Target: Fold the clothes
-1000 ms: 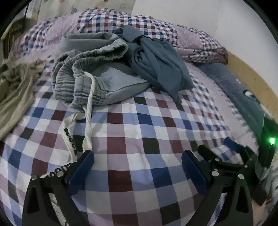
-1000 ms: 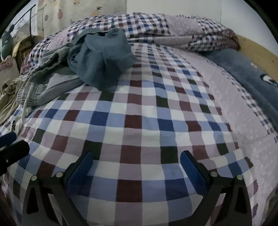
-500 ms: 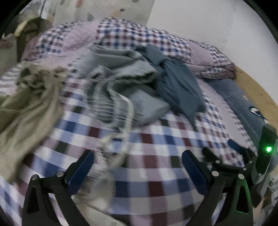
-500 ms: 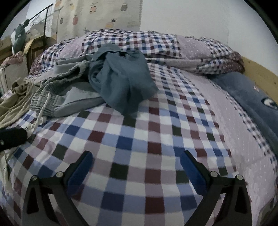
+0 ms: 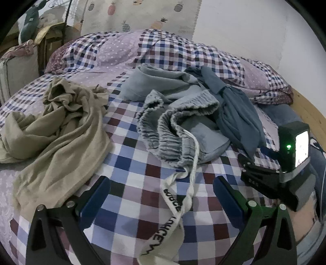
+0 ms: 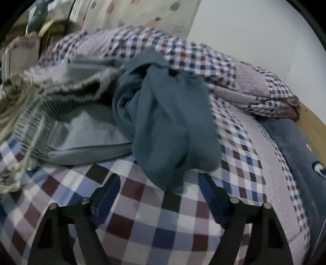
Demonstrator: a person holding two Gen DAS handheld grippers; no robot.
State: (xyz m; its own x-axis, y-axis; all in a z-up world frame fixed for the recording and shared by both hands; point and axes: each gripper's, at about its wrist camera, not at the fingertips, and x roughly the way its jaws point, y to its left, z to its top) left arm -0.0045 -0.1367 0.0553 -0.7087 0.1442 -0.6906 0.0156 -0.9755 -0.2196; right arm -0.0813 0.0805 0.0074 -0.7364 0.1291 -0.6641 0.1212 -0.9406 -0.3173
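Three garments are lying crumpled on the bed: a beige garment (image 5: 59,130) at the left, grey drawstring shorts (image 5: 179,126) in the middle, and a blue-grey garment (image 6: 167,126) draped over the right part of the shorts. None is lying folded.

The left gripper (image 5: 162,195) is hovering with its jaws apart and empty, just above the near end of the white drawstring (image 5: 173,205). The right gripper (image 6: 160,193) is also standing apart and empty, its fingers facing the near hanging edge of the blue-grey garment.

Risks:
- The blue-grey garment is overlapping the shorts. A pull on either one is likely to drag the other and tangle the pile further.
- The drawstring is trailing loose between the left fingers. A closure here may catch only the cord, which may slide out of the waistband instead of lifting the shorts.
- A pinch on bunched cloth may take several layers, or the bedcover beneath.

Surface: a soft checked bedcover (image 5: 130,167) is giving little firm backing for creasing. Checked pillows (image 5: 163,51) are lying at the far side, a wooden bed edge (image 6: 311,122) is showing at the right, and a fruit-print hanging (image 5: 140,14) is covering the far wall.
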